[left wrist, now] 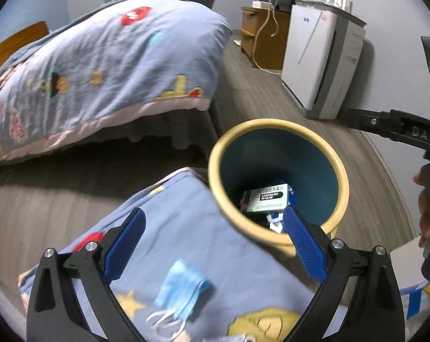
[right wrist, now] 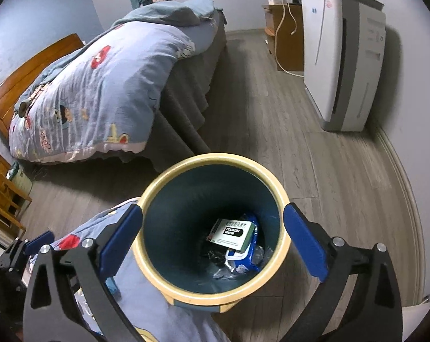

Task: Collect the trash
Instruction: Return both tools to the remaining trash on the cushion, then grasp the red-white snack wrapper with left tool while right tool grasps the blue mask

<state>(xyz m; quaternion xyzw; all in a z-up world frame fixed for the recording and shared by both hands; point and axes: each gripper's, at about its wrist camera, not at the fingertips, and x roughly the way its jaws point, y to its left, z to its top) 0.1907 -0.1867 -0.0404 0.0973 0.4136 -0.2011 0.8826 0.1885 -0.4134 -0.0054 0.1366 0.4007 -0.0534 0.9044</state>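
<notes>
Hovering over trash bin [right wrist: 212, 168]: right gripper [right wrist: 213, 228] wide open, empty. Bin holds medicine box [right wrist: 232, 232] atop blue wrapper [right wrist: 250, 259]. Left gripper [left wrist: 215, 233] open too, empty.

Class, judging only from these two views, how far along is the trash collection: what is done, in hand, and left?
Done: a white and green medicine box and blue wrappers lie inside the yellow-rimmed round bin. In hand: nothing; the left tool and right tool both stand open and empty. Left: a crumpled light blue face mask lies on the blue patterned quilt.
</notes>
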